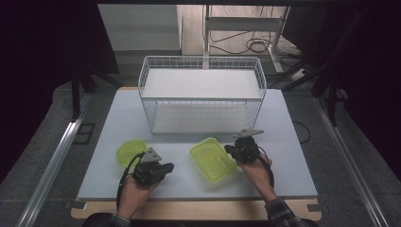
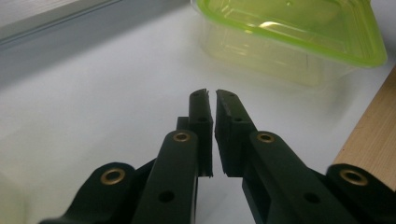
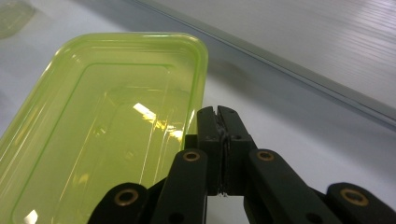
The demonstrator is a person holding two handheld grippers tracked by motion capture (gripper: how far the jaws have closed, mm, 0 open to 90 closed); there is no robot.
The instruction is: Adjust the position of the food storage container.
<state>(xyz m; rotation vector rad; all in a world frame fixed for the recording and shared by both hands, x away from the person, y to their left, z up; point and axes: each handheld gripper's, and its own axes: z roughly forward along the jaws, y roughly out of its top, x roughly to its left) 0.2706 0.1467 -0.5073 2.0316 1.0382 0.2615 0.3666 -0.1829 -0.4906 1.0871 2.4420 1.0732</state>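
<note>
In the right gripper view the two black jaws of the right gripper point(image 3: 218, 112) stand pressed together with nothing between them, their tips just beside the near right rim of the rectangular green container point(image 3: 107, 135), which fills the left half of that frame. Whether the tips touch the rim is hard to tell from this angle. In the left gripper view the left gripper point(image 2: 211, 95) also has its jaws together, a thin slit showing between the pads and no object in it; they point across bare white desk point(image 2: 93, 121) toward the same container at the upper right of the frame, still apart from it.

From above, the container point(image 1: 213, 158) lies at centre-bottom of the frame, open side up, between the two grippers: the right gripper point(image 1: 230, 150) at its right edge, the left gripper point(image 1: 168, 166) to its left. A smaller round green tub point(image 1: 128, 151) sits at lower left, just behind the left hand. A white wire rack point(image 1: 202, 92) stands behind them at mid-frame.

The container looks like thin translucent plastic: light, springy, smooth and likely to skid across the desk if pushed. Its raised rim is probably the best hold, one jaw inside the wall and one outside, near a corner where it is stiffest.
</note>
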